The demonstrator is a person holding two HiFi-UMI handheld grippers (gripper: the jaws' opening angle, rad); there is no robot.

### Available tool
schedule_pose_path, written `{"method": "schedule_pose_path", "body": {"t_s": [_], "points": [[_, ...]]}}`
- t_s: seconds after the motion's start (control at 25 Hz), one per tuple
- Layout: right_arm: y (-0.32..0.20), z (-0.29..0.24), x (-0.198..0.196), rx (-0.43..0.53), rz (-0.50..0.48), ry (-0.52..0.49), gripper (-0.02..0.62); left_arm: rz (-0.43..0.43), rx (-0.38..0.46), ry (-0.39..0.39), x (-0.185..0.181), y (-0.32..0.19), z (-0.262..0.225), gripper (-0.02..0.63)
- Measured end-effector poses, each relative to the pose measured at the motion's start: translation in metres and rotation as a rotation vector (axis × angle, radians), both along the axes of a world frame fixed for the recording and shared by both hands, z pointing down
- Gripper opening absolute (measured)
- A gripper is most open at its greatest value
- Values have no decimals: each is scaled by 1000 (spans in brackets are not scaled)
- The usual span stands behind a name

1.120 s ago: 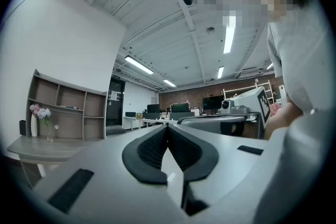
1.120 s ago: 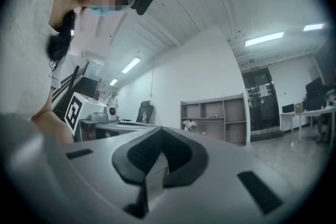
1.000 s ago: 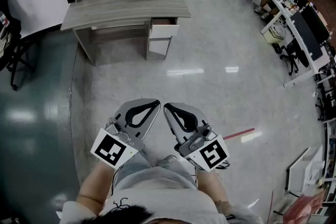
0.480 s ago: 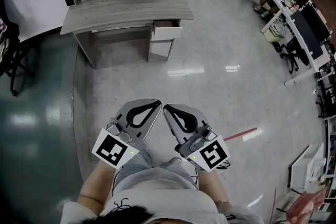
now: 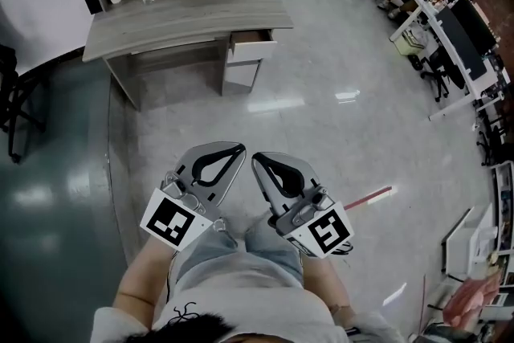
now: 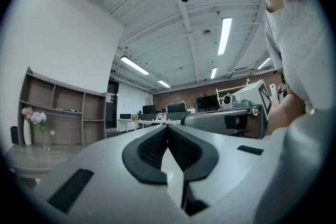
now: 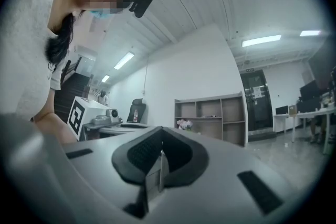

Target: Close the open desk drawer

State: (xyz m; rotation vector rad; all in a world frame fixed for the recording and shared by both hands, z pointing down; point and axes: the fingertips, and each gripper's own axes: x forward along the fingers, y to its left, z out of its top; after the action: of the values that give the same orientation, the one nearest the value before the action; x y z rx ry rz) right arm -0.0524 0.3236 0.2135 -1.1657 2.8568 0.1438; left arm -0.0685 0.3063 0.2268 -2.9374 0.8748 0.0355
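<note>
Both shut, empty: left claw (image 5: pixel 239 149), right claw (image 5: pixel 255 159) | open drawer (image 5: pixel 251 46) interior hidden

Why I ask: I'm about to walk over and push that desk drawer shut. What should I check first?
1. The drawer stands pulled out of the desk: ok, it needs closing.
2. The floor toward the drawer shows no obstacle: ok.
3. The left hand-held gripper is shut, holding nothing: ok.
4. The right hand-held gripper is shut, holding nothing: ok.
5. Drawer front within reach: not ok, both grippers sit near the body, well short of the desk.
6. Contents sticking up out of the drawer: cannot tell.
</note>
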Motion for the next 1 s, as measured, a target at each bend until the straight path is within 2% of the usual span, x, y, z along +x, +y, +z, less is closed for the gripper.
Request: {"method": "schedule_pose_path", "body": {"t_s": [0.2,0.48,1.0], "points": [[-26,-2,9,0,19,-2,9,-6,-26,39,4,-29,1,9],[-80,2,28,-3,-14,-4,9,-38,-25,46,22,-78,3,9],[-193,2,107,-42,-88,-7,9,-116,-47,49,98,-186,2,9]]}}
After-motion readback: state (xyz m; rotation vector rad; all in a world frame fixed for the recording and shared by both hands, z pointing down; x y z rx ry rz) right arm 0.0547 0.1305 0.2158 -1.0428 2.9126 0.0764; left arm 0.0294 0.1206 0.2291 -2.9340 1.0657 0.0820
